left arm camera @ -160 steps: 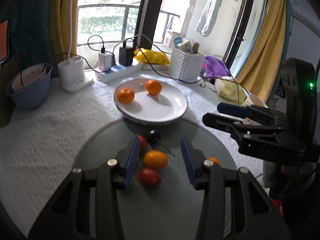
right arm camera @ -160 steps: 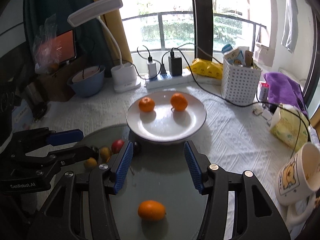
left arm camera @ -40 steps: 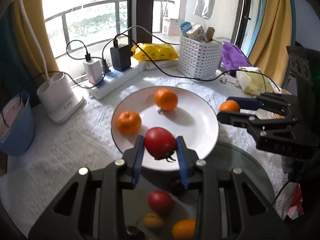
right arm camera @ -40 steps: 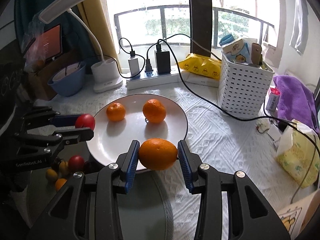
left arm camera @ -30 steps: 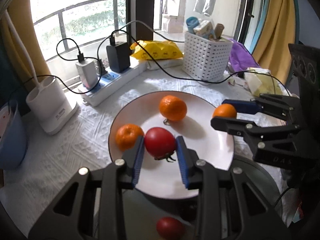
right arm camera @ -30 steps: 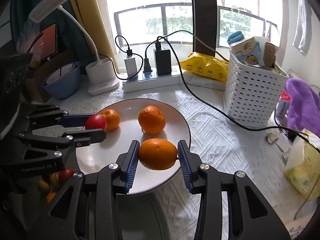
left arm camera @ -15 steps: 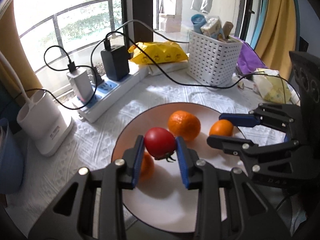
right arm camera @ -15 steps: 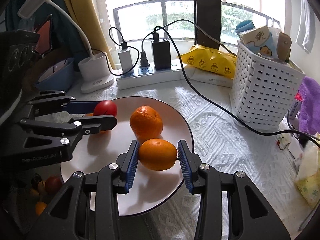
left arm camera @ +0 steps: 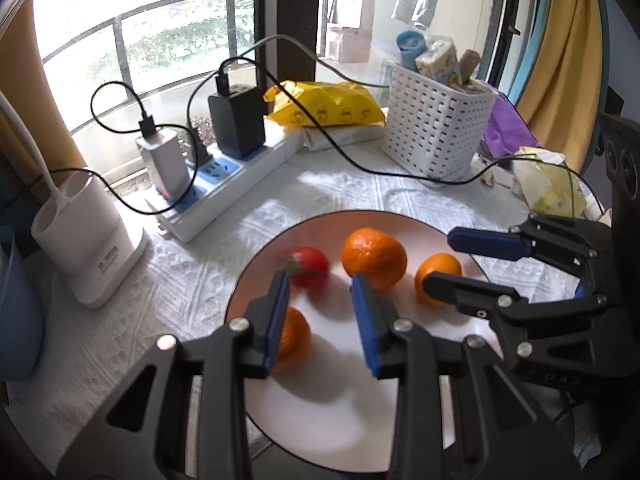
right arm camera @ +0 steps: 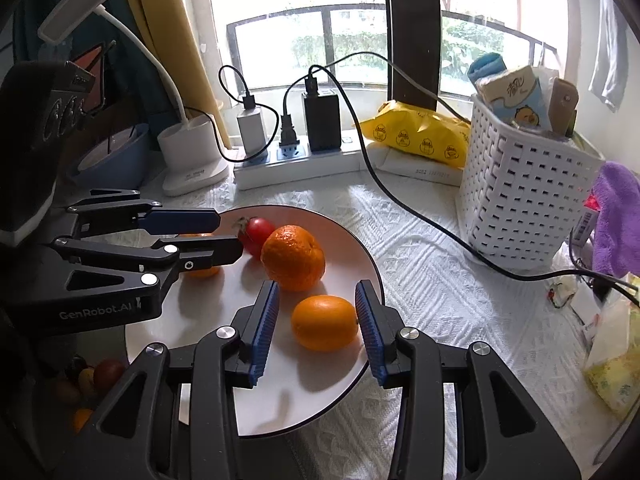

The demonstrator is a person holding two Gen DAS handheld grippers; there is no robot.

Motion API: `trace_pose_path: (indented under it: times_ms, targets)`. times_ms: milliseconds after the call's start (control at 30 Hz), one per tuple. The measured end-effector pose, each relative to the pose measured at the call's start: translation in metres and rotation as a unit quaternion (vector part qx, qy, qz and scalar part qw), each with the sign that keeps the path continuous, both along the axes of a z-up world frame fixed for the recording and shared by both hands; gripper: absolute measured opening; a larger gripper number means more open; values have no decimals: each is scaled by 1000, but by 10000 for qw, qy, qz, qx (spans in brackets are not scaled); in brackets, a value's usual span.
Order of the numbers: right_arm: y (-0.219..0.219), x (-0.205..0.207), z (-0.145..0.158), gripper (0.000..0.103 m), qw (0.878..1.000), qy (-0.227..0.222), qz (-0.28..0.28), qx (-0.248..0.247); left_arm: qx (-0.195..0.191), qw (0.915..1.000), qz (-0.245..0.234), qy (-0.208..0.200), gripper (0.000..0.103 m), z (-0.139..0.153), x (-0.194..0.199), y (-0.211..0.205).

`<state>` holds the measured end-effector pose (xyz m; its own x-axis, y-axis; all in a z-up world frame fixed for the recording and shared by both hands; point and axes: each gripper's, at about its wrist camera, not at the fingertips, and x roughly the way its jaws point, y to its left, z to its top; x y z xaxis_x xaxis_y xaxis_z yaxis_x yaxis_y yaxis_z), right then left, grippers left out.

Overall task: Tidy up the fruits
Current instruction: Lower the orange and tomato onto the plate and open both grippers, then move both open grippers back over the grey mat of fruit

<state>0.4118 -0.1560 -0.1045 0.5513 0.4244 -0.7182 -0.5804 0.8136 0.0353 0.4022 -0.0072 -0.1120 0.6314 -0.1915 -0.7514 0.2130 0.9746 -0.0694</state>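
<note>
A white plate holds a red tomato, a large mandarin, a small orange and another mandarin. My left gripper is open just above the plate, the tomato lying free beyond its tips. In the right wrist view my right gripper is open around the small orange, which rests on the plate. The tomato and large mandarin lie behind it. The left gripper shows at the left there.
A power strip with chargers and cables, a white lamp base, a yellow packet and a white basket stand behind the plate. Several small fruits lie on a dark glass disc at lower left.
Both grippers have opened over the plate. The tomato has dropped from the left gripper onto the plate, and the orange from the right gripper now rests on the plate.
</note>
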Motion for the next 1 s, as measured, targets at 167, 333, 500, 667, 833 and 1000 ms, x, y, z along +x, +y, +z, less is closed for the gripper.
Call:
trace_pose_path:
  times_ms: [167, 333, 500, 667, 833, 1000]
  targets:
    - [1, -10, 12, 42, 9999, -109, 12, 19, -50, 9999, 45, -126, 34, 12, -13, 3]
    - [5, -25, 25, 42, 9997, -226, 50, 33, -89, 9995, 90, -274, 34, 27, -28, 7]
    - [8, -43, 36, 42, 9995, -303, 82, 31, -153, 9989, 140, -410, 34, 40, -46, 12]
    - [8, -64, 43, 42, 9993, -356, 86, 35, -208, 9983, 181, -507, 34, 48, -65, 16]
    - [12, -82, 48, 42, 9991, -408, 102, 22, -278, 9977, 223, -584, 34, 55, -88, 22]
    - [17, -100, 52, 42, 9988, -460, 145, -7, -429, 9967, 290, -618, 41, 57, -108, 30]
